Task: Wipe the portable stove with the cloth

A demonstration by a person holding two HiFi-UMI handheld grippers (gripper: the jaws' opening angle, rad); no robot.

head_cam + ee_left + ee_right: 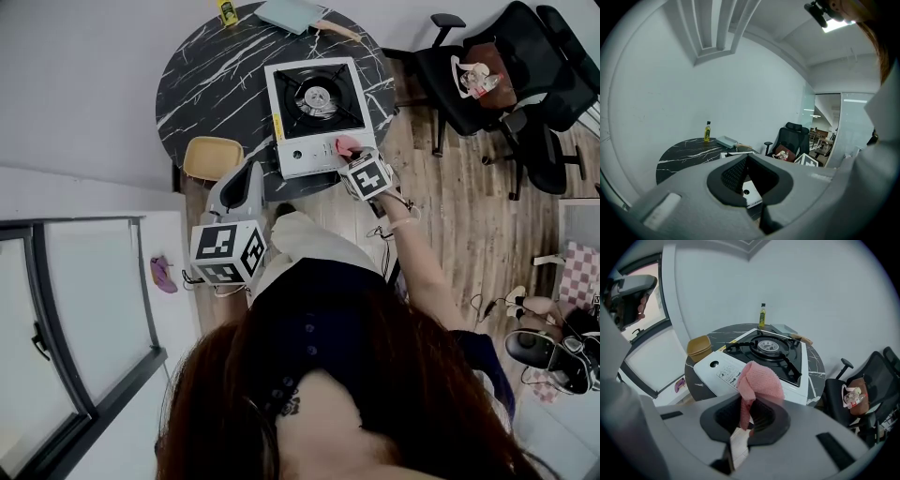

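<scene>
Head view puts the left tongs (249, 178) over the near edge of the round black tabletop (206, 84), parted narrowly and released, with nothing between them. One white portable stove (302, 155) sits on the tabletop, its control panel facing the person. The right tongs (750, 416) are clenched on one pink cloth (759, 378). The cloth's length runs along the tongs, its bunched end pointing forward at the right end of the stove's panel.
</scene>
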